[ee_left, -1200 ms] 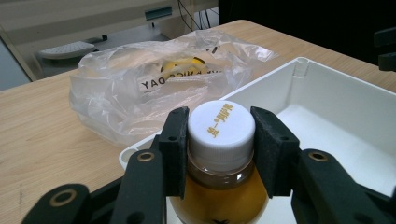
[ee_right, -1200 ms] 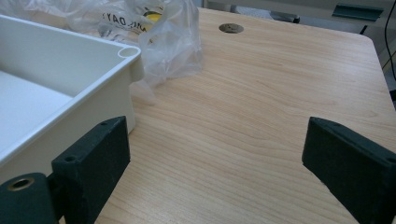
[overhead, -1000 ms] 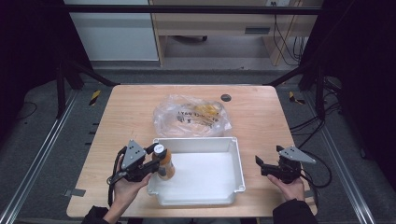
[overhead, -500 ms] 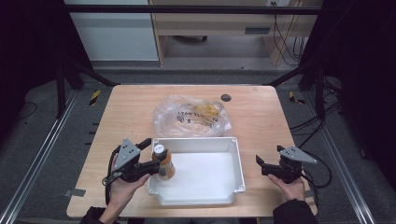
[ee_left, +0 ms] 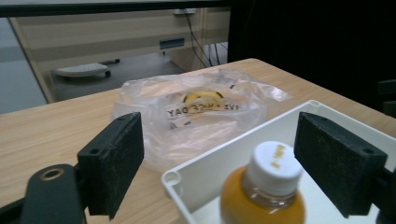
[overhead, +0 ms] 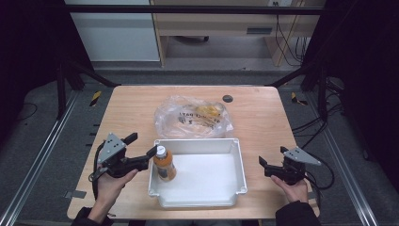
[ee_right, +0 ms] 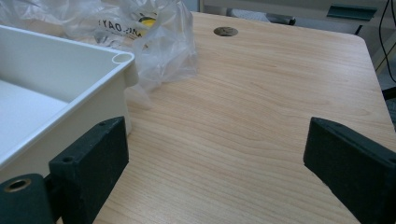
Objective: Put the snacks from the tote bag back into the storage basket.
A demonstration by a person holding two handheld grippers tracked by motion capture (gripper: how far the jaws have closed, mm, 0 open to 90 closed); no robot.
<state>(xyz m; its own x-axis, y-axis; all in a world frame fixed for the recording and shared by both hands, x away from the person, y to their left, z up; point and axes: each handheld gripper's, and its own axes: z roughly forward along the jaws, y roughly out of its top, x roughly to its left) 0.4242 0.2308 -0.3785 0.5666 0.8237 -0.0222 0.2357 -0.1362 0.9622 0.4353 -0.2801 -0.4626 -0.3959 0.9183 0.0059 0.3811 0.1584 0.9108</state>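
Presently standing upright at nine o'clock in white tray (overhead: 237, 162): orange juice bottle (overhead: 164, 165), rigid, smooth, top-heavy, best gripped mid-body; left gripper (overhead: 142, 150) jaws just opening, clear of it.

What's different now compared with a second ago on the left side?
The left claw has just been opening and let go of the orange bottle, then drew back left; its pads stand clear in the left gripper view. The bottle stays upright in the white bin. The right claw and plastic bag stayed put.
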